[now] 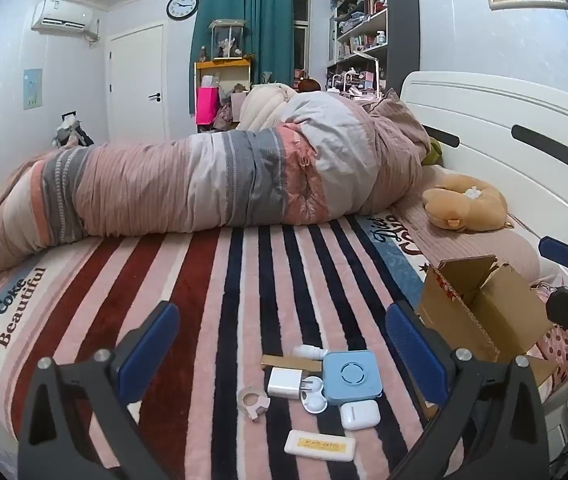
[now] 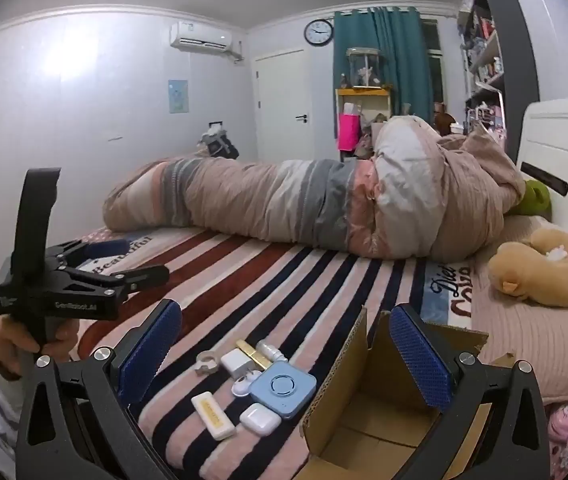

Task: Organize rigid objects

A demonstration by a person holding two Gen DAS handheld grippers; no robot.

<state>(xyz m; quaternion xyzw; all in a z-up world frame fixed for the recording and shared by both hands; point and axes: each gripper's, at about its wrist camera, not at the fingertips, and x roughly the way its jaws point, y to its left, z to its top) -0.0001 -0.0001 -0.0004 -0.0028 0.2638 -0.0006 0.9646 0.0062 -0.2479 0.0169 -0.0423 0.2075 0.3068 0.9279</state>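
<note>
Both grippers hover over the striped blanket [image 1: 212,280], jaws spread wide, nothing held. The left gripper [image 1: 280,344] looks down on a huddle of small hard pieces; the right gripper [image 2: 286,344] sits over the open cardboard box [image 2: 368,412].

Everything keys off the blue square device [image 1: 350,376]. Touching its left edge, a white charger plug [image 1: 284,383]; just beyond it, a brown strip [image 1: 291,362] and a small white bottle [image 1: 309,352]. Nearer the camera, a glossy earbud case [image 1: 359,414], then a cream bar with a yellow label [image 1: 320,445]. Left of the plug, a tape ring [image 1: 253,398]. The box stands just to the device's right, flaps up, apparently empty.

The smart opener, I'd say: take an outlying piece like the bar first, squeezing its long flat sides. Smooth plastic on plush pile will sink and skid, so drop the fingers low. The rounded white piece [image 1: 313,400] under the device's corner is hard to identify from here.
</note>
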